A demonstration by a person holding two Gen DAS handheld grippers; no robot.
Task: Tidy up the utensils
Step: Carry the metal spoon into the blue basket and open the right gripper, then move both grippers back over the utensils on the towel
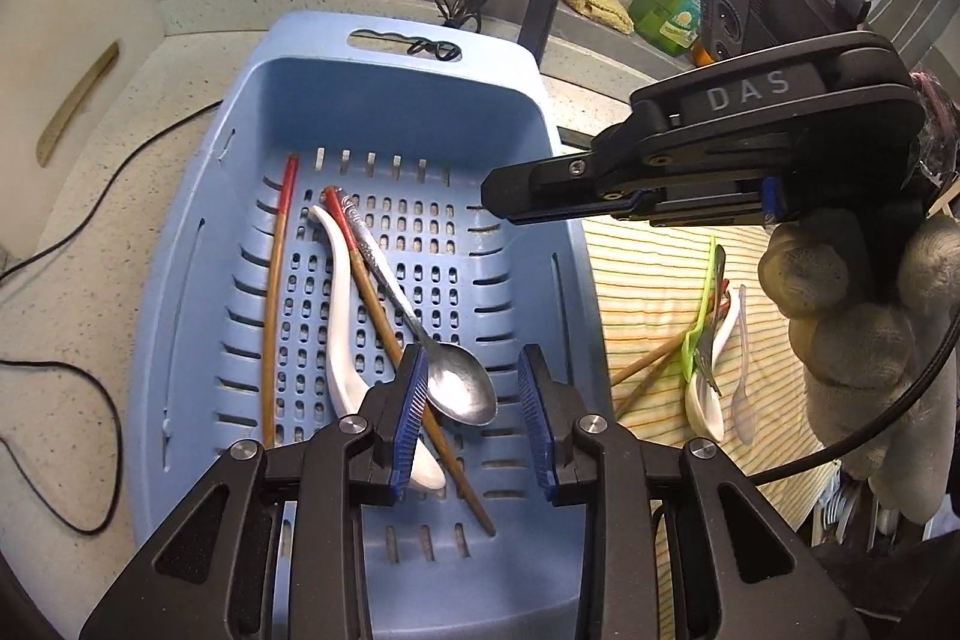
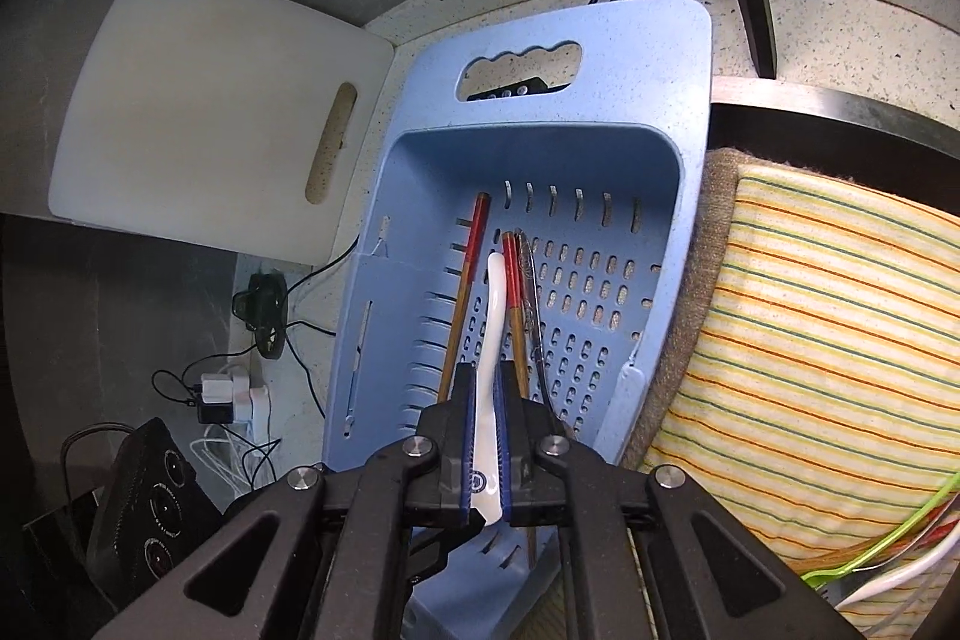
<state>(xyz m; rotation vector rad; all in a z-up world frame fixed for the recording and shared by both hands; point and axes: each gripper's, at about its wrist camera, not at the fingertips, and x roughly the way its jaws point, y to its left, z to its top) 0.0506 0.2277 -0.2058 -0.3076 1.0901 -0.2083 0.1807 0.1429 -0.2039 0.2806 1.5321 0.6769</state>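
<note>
My left gripper [image 1: 474,358] hangs low over the near end of the blue basket [image 1: 174,340], its pads spread part way. The bowl of the metal spoon [image 1: 462,391] lies just between them. The left pad is at the bowl's edge, the right pad stands clear, and I judge that nothing is pinched yet.

The long axis of this spoon runs away from me, from the bowl under the gripper up to the handle at the far end of the basket, leaning a little to the left. So the pads sit across the bowl's width, and the coming close depends on that.

My right gripper [image 1: 501,202], carried by a gloved hand [image 1: 852,316], hovers higher, over the right rim of the basket. Its pads are only a narrow slit apart. From its own camera the white spoon [image 1: 342,316] shows through the slit, but the side view shows this gripper empty. The left hand is clearly the nearer one to the metal spoon.

The basket stands on the table [image 1: 78,316], between the white cutting board [image 2: 198,112] on the left side and the striped cloth [image 1: 648,280] on the right side.

In the basket I count four things: two chopsticks with red tops [image 1: 276,304], one white spoon and one metal spoon. One chopstick lies alone near the left wall, the other passes under the metal spoon. More utensils lie in a heap on the cloth; I cannot count them
</note>
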